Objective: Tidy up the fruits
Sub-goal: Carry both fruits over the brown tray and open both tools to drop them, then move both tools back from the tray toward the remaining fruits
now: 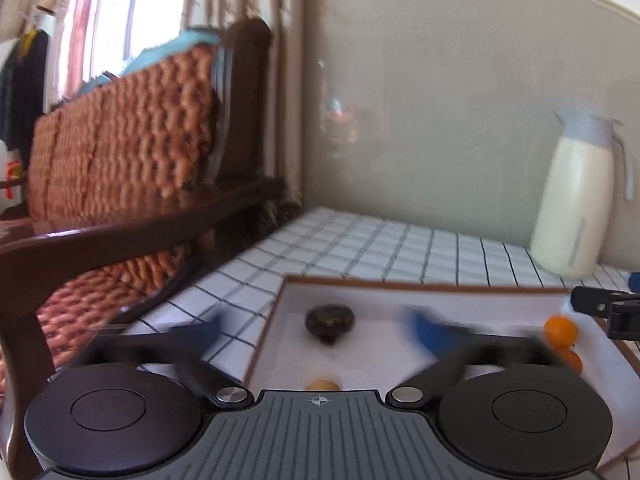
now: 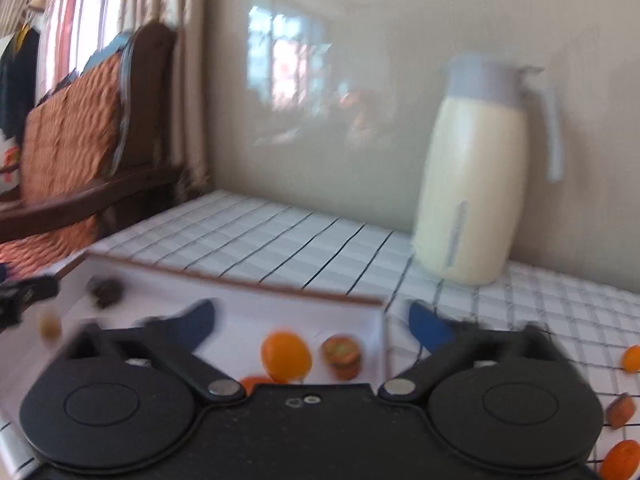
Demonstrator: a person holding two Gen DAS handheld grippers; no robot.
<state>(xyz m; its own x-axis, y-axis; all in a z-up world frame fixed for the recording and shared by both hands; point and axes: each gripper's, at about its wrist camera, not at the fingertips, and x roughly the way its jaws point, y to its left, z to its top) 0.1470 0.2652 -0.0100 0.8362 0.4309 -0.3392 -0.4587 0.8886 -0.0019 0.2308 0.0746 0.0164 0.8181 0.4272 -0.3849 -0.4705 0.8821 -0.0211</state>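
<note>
Left tool [image 1: 316,330]: released, nothing between the fingers.
Right tool [image 2: 312,326]: released, empty.
Tray [image 1: 400,285]: holds dark fruit [image 1: 330,322] and orange [image 2: 286,356].
Handling: orange likely light, smooth, rolls (grip across its middle).

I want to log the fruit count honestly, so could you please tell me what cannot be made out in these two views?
- Left wrist view: the yellowish fruit in the tray is half hidden by the left tool's body.
- Right wrist view: motion blur smears the dark fruit; its kind is unclear.
- Right wrist view: an orange piece is cut off by the picture's lower rim.
</note>
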